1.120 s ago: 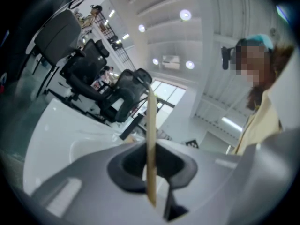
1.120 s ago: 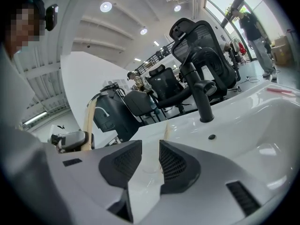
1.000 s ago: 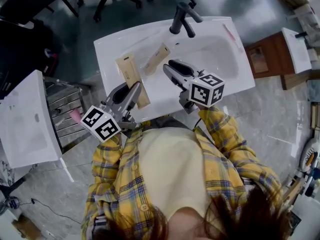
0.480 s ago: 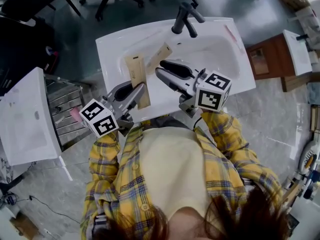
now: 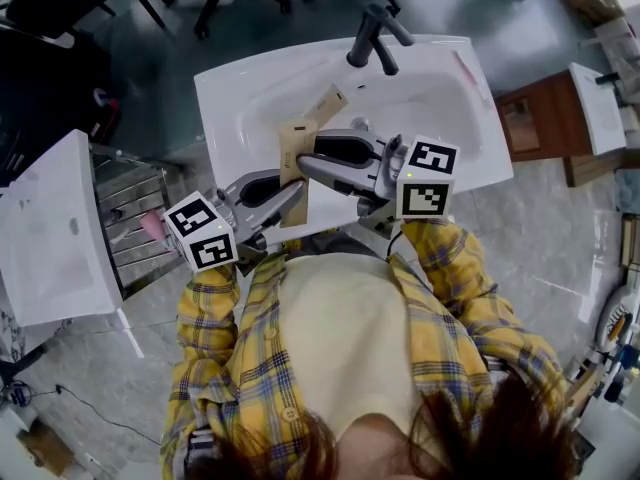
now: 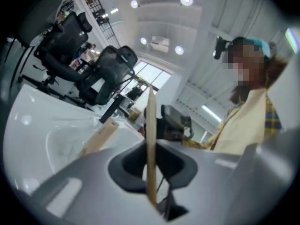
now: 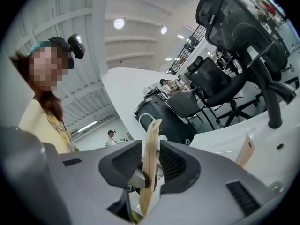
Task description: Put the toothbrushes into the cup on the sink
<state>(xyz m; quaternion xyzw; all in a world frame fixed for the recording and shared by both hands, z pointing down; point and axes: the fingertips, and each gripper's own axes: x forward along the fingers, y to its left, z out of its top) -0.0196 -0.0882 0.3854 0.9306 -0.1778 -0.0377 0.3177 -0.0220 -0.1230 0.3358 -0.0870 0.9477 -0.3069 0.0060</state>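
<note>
A flat tan toothbrush box is held above the front of the white sink. My left gripper is shut on its near end; in the left gripper view the box stands edge-on, pinched between the jaws of that gripper. My right gripper reaches in from the right. In the right gripper view the same box stands between that gripper's jaws with slim gaps at the pads. A second tan box lies on the sink deck. No cup is visible.
The dark faucet rises at the sink's back edge. A thin pink item lies on the sink's right rim. Another white basin stands at the left, a wooden cabinet at the right, office chairs behind.
The right gripper has swung left and up until its jaws straddle the held box. The left gripper has turned the box rightward, away from the sink's left side.
</note>
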